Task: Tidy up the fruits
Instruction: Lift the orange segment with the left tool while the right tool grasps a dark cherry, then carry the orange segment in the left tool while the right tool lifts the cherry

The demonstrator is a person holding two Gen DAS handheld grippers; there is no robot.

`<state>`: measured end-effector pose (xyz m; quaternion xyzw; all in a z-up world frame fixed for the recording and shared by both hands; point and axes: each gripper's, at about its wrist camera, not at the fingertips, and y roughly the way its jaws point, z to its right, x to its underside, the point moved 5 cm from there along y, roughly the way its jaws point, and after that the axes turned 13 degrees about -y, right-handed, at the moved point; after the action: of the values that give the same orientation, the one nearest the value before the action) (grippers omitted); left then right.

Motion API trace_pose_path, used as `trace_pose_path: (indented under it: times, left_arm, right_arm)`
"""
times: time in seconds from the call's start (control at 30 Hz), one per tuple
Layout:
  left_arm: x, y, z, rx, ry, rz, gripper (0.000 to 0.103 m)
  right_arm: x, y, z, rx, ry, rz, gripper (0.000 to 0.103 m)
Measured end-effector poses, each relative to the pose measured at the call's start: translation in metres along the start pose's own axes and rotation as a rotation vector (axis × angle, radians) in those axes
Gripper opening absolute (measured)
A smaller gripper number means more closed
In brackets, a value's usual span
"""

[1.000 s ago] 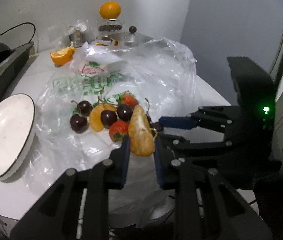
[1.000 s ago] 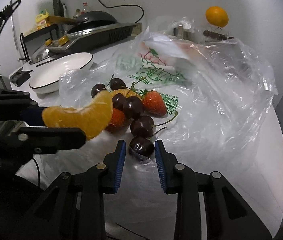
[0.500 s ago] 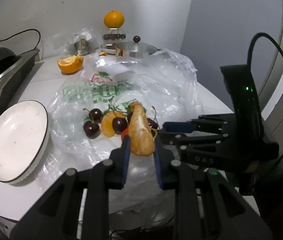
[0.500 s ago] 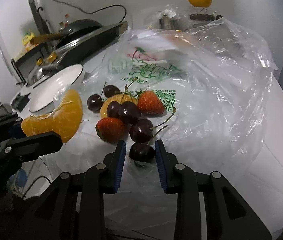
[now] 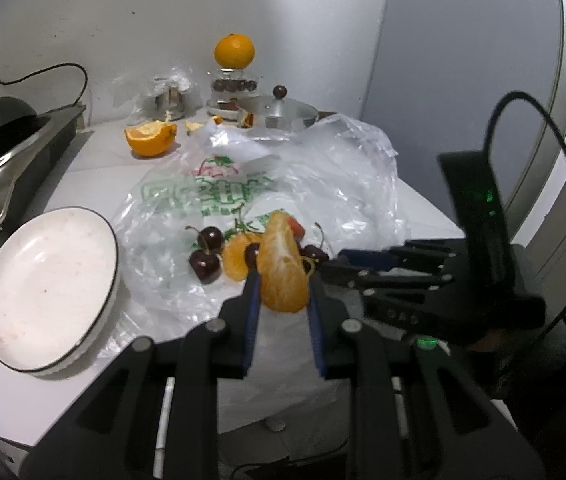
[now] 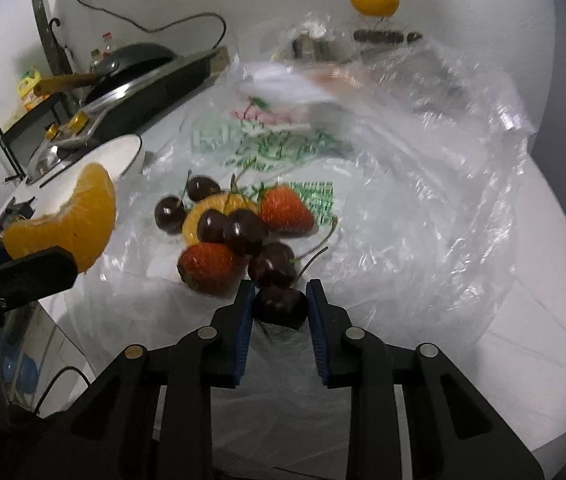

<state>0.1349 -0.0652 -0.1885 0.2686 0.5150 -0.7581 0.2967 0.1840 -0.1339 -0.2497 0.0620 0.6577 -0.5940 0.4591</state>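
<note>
Sitting at the far left of the white worktop (image 5: 83, 168), an empty white plate (image 5: 49, 290) with a dark rim lies just beside a crumpled clear plastic bag (image 5: 323, 184) printed in green. Next to the plate, the left hand-held gripper (image 5: 283, 286) pinches an orange segment (image 5: 283, 268) between its blue pads and holds it clear above the bag, near the plate's edge. On the bag, further right, lies the pile of fruit: several dark cherries (image 6: 243, 232), a second orange segment (image 6: 203, 216) under them, and two strawberries (image 6: 285, 210), one at the back and one at the front, all touching or nearly so. At the near edge of that pile the right hand-held gripper (image 6: 279, 306) has just been closing, and its pads now press on a single cherry (image 6: 281, 306) lying on the plastic. At the back stand a halved orange (image 5: 150, 138), a pot lid (image 5: 279, 110) and a whole orange (image 5: 233, 51) perched on a jar.
</note>
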Motion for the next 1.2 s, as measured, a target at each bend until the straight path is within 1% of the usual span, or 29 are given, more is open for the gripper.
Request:
trace_pose_path:
  times: [0.17,0.2,0.4,0.57,0.63,0.73,0.8,0.97,1.1,1.2]
  left_arm:
    - [-0.004,-0.008,-0.009,0.008,-0.007,0.019,0.023]
    - [-0.005,-0.010,-0.010,0.008,-0.008,0.024,0.023]
    - [-0.010,-0.023,-0.024,-0.001,-0.014,0.056,0.023]
    - [-0.015,-0.034,-0.039,-0.018,-0.036,0.085,0.023]
    - [-0.015,-0.037,-0.047,-0.025,-0.048,0.093,0.023]
    - [-0.013,-0.042,-0.056,-0.031,-0.062,0.101,0.023]
    - [-0.011,-0.045,-0.061,-0.033,-0.066,0.101,0.023]
    - [-0.010,-0.046,-0.067,-0.024,-0.077,0.092,0.023]
    - [-0.011,-0.039,-0.062,-0.008,-0.068,0.080,0.023]
    - [-0.013,-0.036,-0.058,-0.001,-0.059,0.073,0.023]
  right_arm:
    - [-0.014,-0.017,0.003,0.057,0.003,0.061,0.028]
    - [-0.018,-0.022,0.003,0.069,-0.001,0.084,0.028]
    - [-0.034,-0.032,-0.003,0.138,-0.028,0.157,0.028]
    - [-0.042,-0.031,-0.013,0.149,-0.063,0.168,0.028]
    - [-0.045,-0.025,-0.020,0.153,-0.096,0.158,0.028]
    - [-0.041,-0.013,-0.029,0.146,-0.132,0.116,0.028]
    - [-0.036,-0.006,-0.033,0.162,-0.154,0.074,0.028]
    - [-0.016,-0.008,-0.022,0.207,-0.136,0.019,0.028]
    - [-0.002,-0.002,-0.014,0.241,-0.138,-0.023,0.028]
    - [0.006,0.005,-0.014,0.242,-0.136,-0.043,0.028]
